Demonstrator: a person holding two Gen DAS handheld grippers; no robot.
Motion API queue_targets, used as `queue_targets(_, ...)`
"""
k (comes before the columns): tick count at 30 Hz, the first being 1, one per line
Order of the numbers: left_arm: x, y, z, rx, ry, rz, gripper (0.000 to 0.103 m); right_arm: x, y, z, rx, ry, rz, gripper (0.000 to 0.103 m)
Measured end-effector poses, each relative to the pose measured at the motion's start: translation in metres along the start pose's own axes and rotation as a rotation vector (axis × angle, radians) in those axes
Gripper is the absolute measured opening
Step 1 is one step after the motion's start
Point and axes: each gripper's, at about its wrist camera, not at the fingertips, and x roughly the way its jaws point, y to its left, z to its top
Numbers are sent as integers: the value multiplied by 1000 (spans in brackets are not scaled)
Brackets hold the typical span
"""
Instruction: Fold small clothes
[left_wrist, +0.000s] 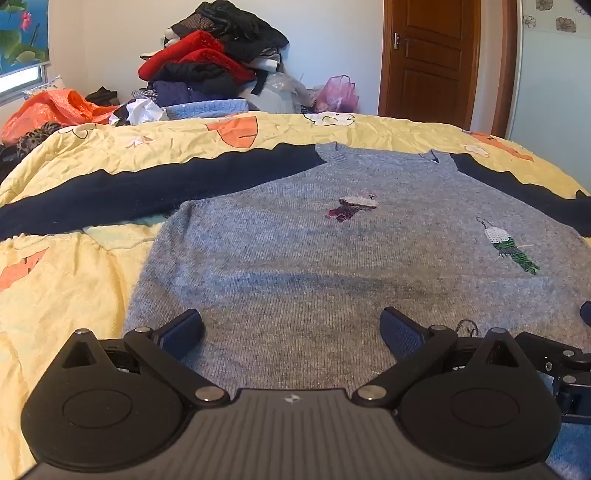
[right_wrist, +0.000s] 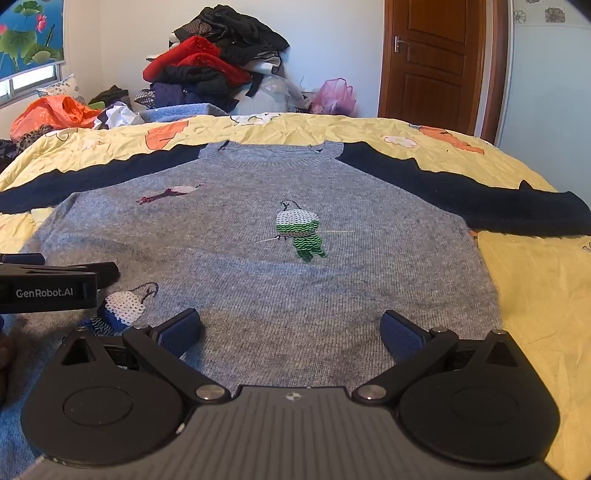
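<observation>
A small grey knit sweater with navy sleeves lies flat, front up, on the yellow quilt; it also shows in the right wrist view. Sequin patches decorate it: green, purple, blue. My left gripper is open and empty over the lower left part of the sweater's body. My right gripper is open and empty over the lower right part. The left gripper's side shows at the left edge of the right wrist view.
The yellow quilt covers the bed. A heap of clothes and plastic bags, orange and pink, lie at the far side. A brown door stands at the back right.
</observation>
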Motion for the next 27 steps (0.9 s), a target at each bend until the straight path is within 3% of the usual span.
queue_targets(27,1,-1,-2,-6,9,5,103,1,-1,-1,8,0,8,103)
